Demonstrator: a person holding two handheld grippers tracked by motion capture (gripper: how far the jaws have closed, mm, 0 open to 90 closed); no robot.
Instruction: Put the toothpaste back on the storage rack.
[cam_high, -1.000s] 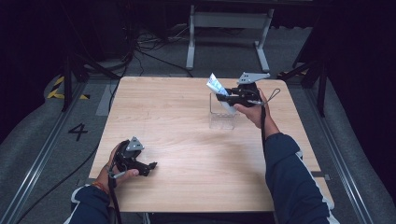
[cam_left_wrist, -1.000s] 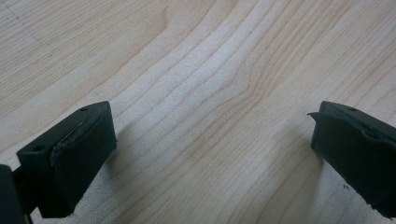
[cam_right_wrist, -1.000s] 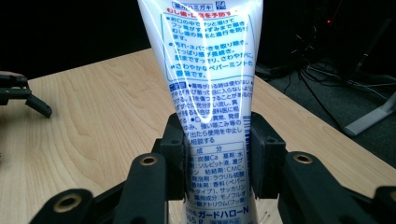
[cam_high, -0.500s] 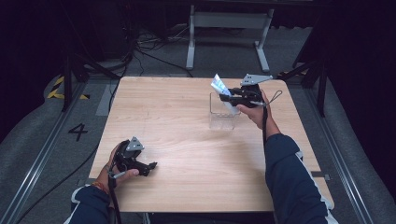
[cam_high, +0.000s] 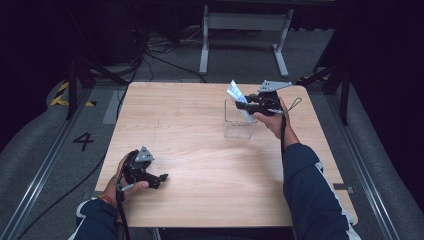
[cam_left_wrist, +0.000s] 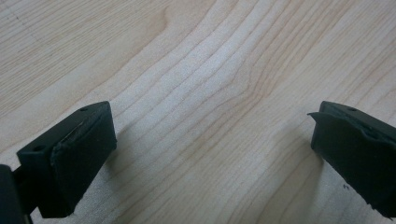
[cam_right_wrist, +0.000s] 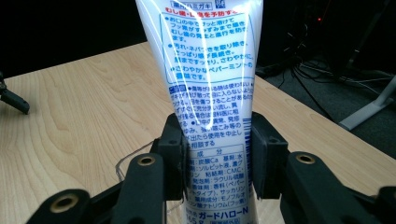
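Dark room, pale wooden table (cam_high: 200, 150) — right gripper (cam_high: 248, 106) clamps the toothpaste tube (cam_right_wrist: 210, 93) slanting over the clear box (cam_high: 238, 122) (left gripper (cam_left_wrist: 210, 154) wide, near-left).

**Closer look at the handheld rig and what the operator wears**

So both handheld units are all-black, chunky two-jaw grippers: the left gripper (cam_high: 159, 178) and the right gripper (cam_high: 246, 106) each carry a flat grey three-cornered plate on top, and a thin black cable trails off each one. Up close the left one's rubbery black pads (cam_left_wrist: 84, 154) look squared-off and a bit scuffed at the edges. The right one has black linkage arms with brass-coloured pivot rivets (cam_right_wrist: 146, 161). The person's got dark navy sleeves (cam_high: 312, 195) with a white stripe, plus an orange wristband (cam_high: 106, 199).
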